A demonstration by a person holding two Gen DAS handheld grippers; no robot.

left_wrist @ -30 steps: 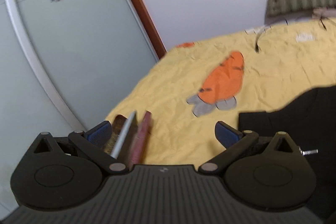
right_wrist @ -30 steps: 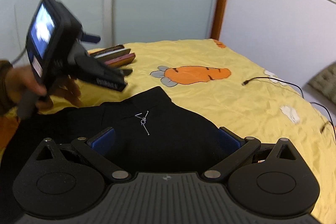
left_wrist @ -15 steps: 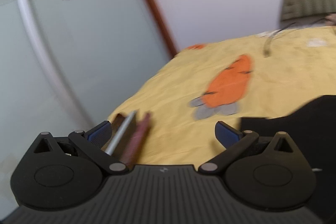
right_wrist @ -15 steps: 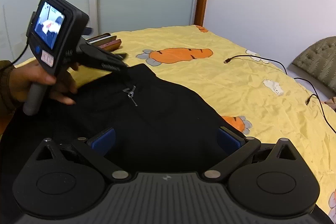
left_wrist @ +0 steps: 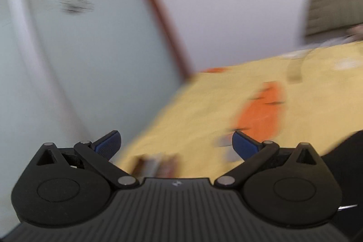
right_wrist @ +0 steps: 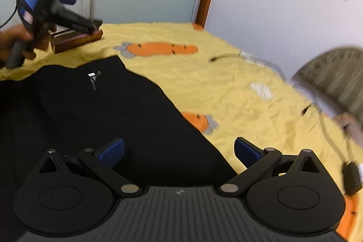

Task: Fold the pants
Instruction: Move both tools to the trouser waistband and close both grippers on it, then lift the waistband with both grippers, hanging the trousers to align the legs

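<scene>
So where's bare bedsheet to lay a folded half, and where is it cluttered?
Bare yellow sheet runs between the black pants and the long carrot print, toward the wall. It is crowded by the books near the left gripper, and by the cables on the right.

A yellow bedsheet (right_wrist: 226,87) printed with orange carrots (right_wrist: 162,48) covers the bed. Books (right_wrist: 76,39) lie near its far edge, a black cable (right_wrist: 221,57) trails right, beside a quilted cushion (right_wrist: 338,74).
</scene>
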